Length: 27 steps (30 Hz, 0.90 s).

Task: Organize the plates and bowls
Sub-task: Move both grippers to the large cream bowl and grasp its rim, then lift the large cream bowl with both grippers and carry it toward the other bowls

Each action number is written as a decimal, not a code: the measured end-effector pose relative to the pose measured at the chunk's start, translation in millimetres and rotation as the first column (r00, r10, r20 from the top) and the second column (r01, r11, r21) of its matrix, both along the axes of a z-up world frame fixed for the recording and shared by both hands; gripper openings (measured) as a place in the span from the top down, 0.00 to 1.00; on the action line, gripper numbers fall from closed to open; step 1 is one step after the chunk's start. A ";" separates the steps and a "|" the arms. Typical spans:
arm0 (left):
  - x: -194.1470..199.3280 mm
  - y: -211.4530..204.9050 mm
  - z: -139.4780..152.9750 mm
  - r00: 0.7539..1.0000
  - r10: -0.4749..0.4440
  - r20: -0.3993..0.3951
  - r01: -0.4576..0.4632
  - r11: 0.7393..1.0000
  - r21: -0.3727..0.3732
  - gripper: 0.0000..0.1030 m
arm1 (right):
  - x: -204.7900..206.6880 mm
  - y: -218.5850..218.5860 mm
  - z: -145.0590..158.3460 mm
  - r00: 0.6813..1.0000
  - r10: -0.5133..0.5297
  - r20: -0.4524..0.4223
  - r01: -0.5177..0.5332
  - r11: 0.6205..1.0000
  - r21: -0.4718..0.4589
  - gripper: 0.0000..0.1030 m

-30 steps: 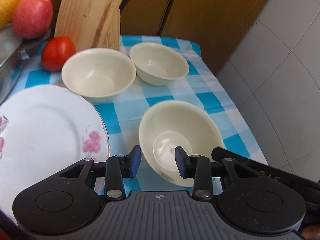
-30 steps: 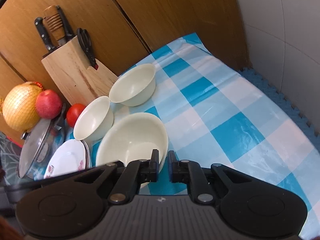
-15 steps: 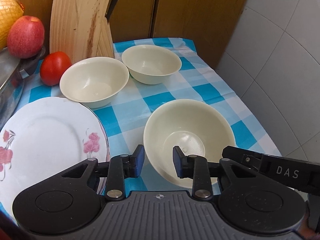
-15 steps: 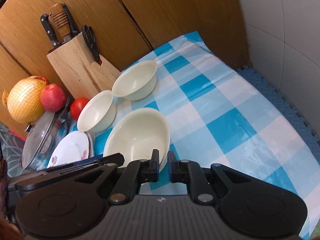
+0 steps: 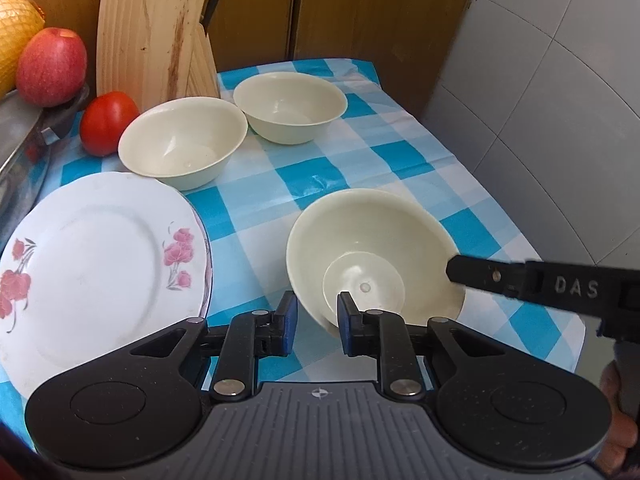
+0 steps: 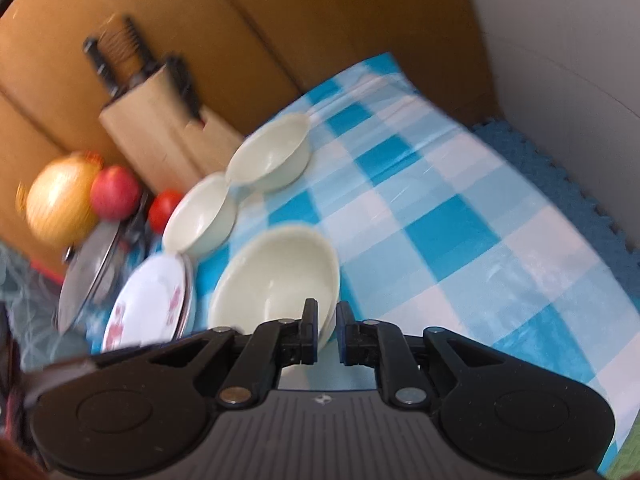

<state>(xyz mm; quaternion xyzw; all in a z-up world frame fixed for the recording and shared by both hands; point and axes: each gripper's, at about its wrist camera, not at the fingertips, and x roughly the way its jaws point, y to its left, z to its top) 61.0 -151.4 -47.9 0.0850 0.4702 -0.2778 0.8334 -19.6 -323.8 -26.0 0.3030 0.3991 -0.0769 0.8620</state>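
A cream plastic bowl [image 5: 372, 256] sits tilted on the blue-and-white checked table [image 5: 400, 152], caught between two sets of tongs. The right tongs [image 6: 327, 330] straddle its near rim with a narrow gap between the pads; the blurred right wrist view does not show whether they bite the rim, though in the left wrist view their tip touches the bowl's right edge. The left tongs [image 5: 313, 326] stand spread, one pad outside the bowl's near wall and one just inside it, not yet pinching.

The risk, by this reading: the bowl is tipped and lightly held at best, so a quick lift or a loose pinch on the smooth rim could let it slip and roll off the table's right edge, which lies near. A sweep leftward could also knock the white plate with pink flowers [image 5: 92, 264] lying just beside it.

Two more cream bowls [image 5: 182, 142] [image 5: 290, 106] wait near each other at the back of the table, in front of a wooden knife block [image 5: 154, 28] and beside a red tomato [image 5: 108, 122], apparently the stacking spot.
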 end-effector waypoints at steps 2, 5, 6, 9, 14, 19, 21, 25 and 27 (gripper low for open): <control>0.8 -2.9 -0.6 1.000 0.001 0.003 -0.001 1.000 -0.002 0.68 | 5.6 -2.8 -2.0 1.000 -0.031 0.001 0.031 1.000 -0.005 0.75; 2.4 -5.8 -3.5 1.000 0.001 -0.001 -0.001 1.000 0.001 0.66 | 13.6 -4.7 -7.5 0.999 -0.037 -0.007 0.037 0.999 0.011 0.71; 3.0 -6.5 -4.3 1.000 0.002 0.000 -0.002 1.000 0.005 0.65 | 16.5 -3.5 -10.4 1.000 -0.024 -0.018 0.025 1.000 0.018 0.70; 5.3 -8.4 -6.9 1.000 -0.003 -0.002 0.003 1.000 0.013 0.65 | 22.2 3.3 -16.9 0.999 0.007 -0.050 -0.007 1.000 -0.004 0.70; 5.0 -10.3 -10.9 1.000 -0.015 -0.003 0.015 0.999 0.031 0.69 | 27.9 10.8 -22.7 0.995 0.044 -0.086 -0.045 0.999 -0.004 0.85; -0.2 -4.6 -3.9 1.000 -0.028 0.009 0.028 0.999 0.024 0.71 | 23.7 15.4 -19.1 0.992 0.082 -0.098 -0.084 0.996 -0.013 0.86; -6.7 -1.3 0.0 0.999 -0.043 0.017 0.042 0.999 0.031 0.71 | 18.9 16.8 -15.7 0.991 0.099 -0.094 -0.101 0.995 -0.011 0.86; -23.4 8.6 4.2 0.998 -0.057 0.039 0.054 0.996 0.070 0.71 | 7.1 24.4 -8.5 0.984 0.157 -0.087 -0.158 0.987 -0.008 0.86; -29.9 16.0 5.2 0.998 -0.061 0.034 0.059 0.995 0.075 0.71 | 1.5 29.9 -7.0 0.979 0.182 -0.090 -0.184 0.983 -0.011 0.87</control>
